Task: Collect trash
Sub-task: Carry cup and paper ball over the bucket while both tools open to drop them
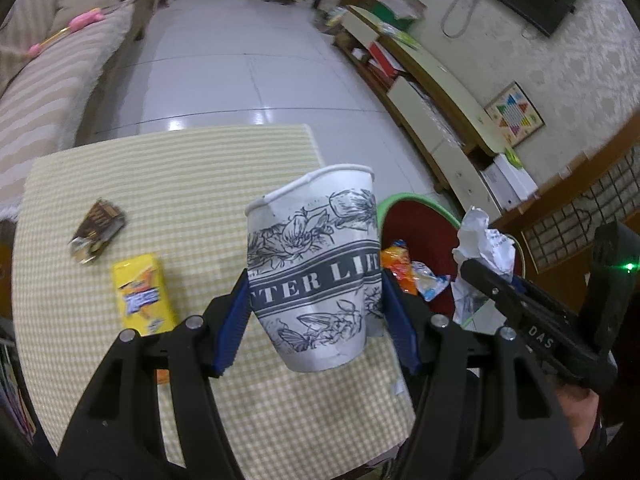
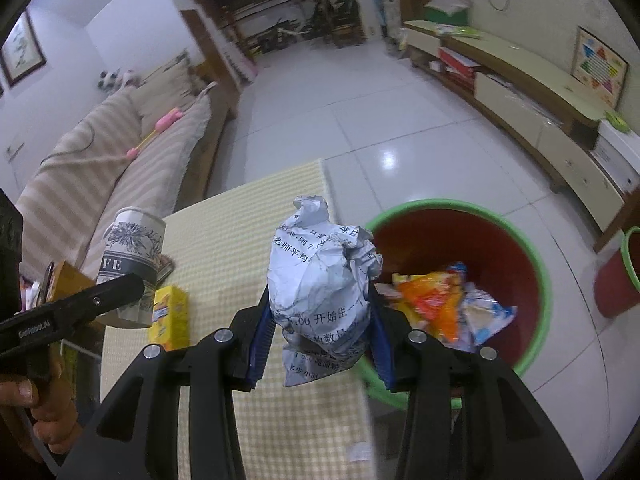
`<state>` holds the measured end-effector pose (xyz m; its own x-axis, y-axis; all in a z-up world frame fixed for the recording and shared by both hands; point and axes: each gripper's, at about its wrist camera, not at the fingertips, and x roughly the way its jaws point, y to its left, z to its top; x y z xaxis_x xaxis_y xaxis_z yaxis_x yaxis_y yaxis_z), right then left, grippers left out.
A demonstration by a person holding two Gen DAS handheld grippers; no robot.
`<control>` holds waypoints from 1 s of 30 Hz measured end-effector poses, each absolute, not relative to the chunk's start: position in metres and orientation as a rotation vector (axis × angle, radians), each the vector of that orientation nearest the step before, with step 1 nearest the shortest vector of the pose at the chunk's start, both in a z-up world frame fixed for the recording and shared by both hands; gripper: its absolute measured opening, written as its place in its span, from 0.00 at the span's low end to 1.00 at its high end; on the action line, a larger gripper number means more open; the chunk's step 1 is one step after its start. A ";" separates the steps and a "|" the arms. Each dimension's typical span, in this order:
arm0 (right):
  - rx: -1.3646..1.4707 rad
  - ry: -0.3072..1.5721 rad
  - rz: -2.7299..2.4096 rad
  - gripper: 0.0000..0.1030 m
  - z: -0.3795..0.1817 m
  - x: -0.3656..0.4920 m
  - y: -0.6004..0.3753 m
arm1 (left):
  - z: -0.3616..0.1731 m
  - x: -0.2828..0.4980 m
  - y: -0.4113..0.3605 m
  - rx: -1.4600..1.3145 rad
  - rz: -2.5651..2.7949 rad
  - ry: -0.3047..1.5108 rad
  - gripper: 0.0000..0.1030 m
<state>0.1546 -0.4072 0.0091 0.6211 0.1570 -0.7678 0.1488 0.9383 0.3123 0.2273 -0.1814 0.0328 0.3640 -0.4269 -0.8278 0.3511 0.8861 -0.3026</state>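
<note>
Left wrist view: the left gripper (image 1: 314, 312) is closed on a printed paper cup (image 1: 314, 268), which is held tilted above the checked surface (image 1: 160, 184), the blue pads pressed to its sides. In the right wrist view the right gripper (image 2: 320, 332) is clamped on a crumpled paper ball (image 2: 322, 292), held over the surface's edge just beside the green-rimmed bin (image 2: 536, 264). Bright wrappers (image 2: 436, 308) already lie in the bin. A yellow box (image 1: 142, 294) and a dark packet (image 1: 98, 230) are left on the surface. The step in hand is judged to be carrying both pieces to the bin. Next, the paper ball would need to be brought over the opening and released, and the cup moved rightward past the surface's edge before being let go.
</note>
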 end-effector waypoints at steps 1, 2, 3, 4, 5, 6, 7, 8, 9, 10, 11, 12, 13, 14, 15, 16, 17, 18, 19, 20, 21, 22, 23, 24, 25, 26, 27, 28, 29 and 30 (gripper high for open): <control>0.375 0.905 -0.009 0.39 0.008 0.153 -0.417 | 0.032 0.228 -0.189 -0.073 -0.513 1.091 0.58; 0.381 0.904 -0.019 0.39 0.007 0.153 -0.423 | 0.031 0.228 -0.196 -0.069 -0.525 1.094 0.58; 0.392 0.903 -0.036 0.39 0.005 0.151 -0.434 | 0.030 0.229 -0.206 -0.060 -0.540 1.097 0.58; 0.399 0.903 -0.046 0.39 0.004 0.150 -0.439 | 0.029 0.229 -0.213 -0.053 -0.551 1.100 0.58; 0.407 0.903 -0.056 0.39 0.002 0.149 -0.446 | 0.027 0.230 -0.223 -0.049 -0.570 1.105 0.58; 0.416 0.903 -0.069 0.39 0.000 0.148 -0.455 | 0.026 0.230 -0.229 -0.048 -0.582 1.109 0.58; 0.423 0.904 -0.080 0.39 -0.002 0.147 -0.463 | 0.024 0.231 -0.237 -0.045 -0.594 1.114 0.58; 0.429 0.905 -0.087 0.39 -0.003 0.146 -0.469 | 0.022 0.231 -0.247 -0.036 -0.606 1.119 0.58; 0.439 0.906 -0.098 0.39 -0.006 0.144 -0.477 | 0.020 0.231 -0.252 -0.031 -0.615 1.122 0.58; 0.444 0.907 -0.103 0.39 -0.008 0.144 -0.482 | 0.019 0.231 -0.259 -0.027 -0.624 1.127 0.58; 0.449 0.908 -0.110 0.39 -0.010 0.143 -0.486 | 0.016 0.232 -0.267 -0.021 -0.636 1.134 0.58; 0.456 0.910 -0.118 0.39 -0.013 0.142 -0.492 | 0.015 0.231 -0.273 -0.014 -0.645 1.137 0.58; 0.463 0.912 -0.124 0.39 -0.015 0.141 -0.497 | 0.013 0.232 -0.280 -0.009 -0.655 1.141 0.58; 0.469 0.914 -0.130 0.39 -0.017 0.140 -0.502 | 0.012 0.231 -0.285 -0.006 -0.666 1.147 0.58; 0.473 0.916 -0.133 0.39 -0.019 0.140 -0.505 | 0.009 0.232 -0.291 -0.008 -0.680 1.157 0.58; 0.478 0.918 -0.136 0.39 -0.021 0.139 -0.507 | 0.008 0.232 -0.296 -0.011 -0.690 1.164 0.58; 0.483 0.921 -0.141 0.39 -0.024 0.139 -0.511 | 0.005 0.232 -0.302 -0.011 -0.701 1.174 0.58; 0.488 0.924 -0.143 0.39 -0.026 0.138 -0.513 | 0.003 0.232 -0.307 -0.005 -0.707 1.179 0.58; 0.491 0.926 -0.144 0.39 -0.028 0.138 -0.513 | 0.002 0.232 -0.311 -0.001 -0.713 1.181 0.58; 0.494 0.929 -0.146 0.39 -0.030 0.138 -0.516 | 0.000 0.232 -0.315 0.004 -0.720 1.185 0.58; 0.498 0.933 -0.148 0.39 -0.033 0.138 -0.518 | -0.003 0.232 -0.319 0.008 -0.726 1.191 0.59; 0.502 0.935 -0.149 0.39 -0.035 0.138 -0.520 | -0.004 0.232 -0.322 0.011 -0.728 1.194 0.59; 0.507 0.938 -0.151 0.39 -0.037 0.138 -0.521 | -0.007 0.231 -0.325 0.017 -0.731 1.198 0.59; 0.508 0.939 -0.152 0.39 -0.039 0.137 -0.522 | -0.008 0.231 -0.329 0.020 -0.734 1.202 0.59; 0.511 0.941 -0.152 0.39 -0.040 0.137 -0.523 | -0.010 0.231 -0.331 0.022 -0.735 1.206 0.59; 0.513 0.942 -0.153 0.39 -0.041 0.138 -0.522 | -0.011 0.232 -0.332 0.025 -0.736 1.211 0.59; 0.514 0.943 -0.153 0.39 -0.042 0.138 -0.523 | -0.014 0.232 -0.334 0.028 -0.736 1.216 0.59; 0.516 0.944 -0.153 0.39 -0.043 0.138 -0.523 | -0.015 0.233 -0.342 0.030 -0.735 1.220 0.59; 0.517 0.944 -0.153 0.39 -0.043 0.139 -0.524 | -0.016 0.233 -0.344 0.031 -0.736 1.224 0.59; 0.517 0.944 -0.152 0.39 -0.043 0.139 -0.524 | -0.018 0.234 -0.346 0.031 -0.737 1.229 0.59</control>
<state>0.1390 -0.5238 -0.0432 0.5859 0.0970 -0.8046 0.3453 0.8683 0.3561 0.2344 -0.3458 -0.0180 0.1372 -0.4928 -0.8593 0.5253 0.7717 -0.3586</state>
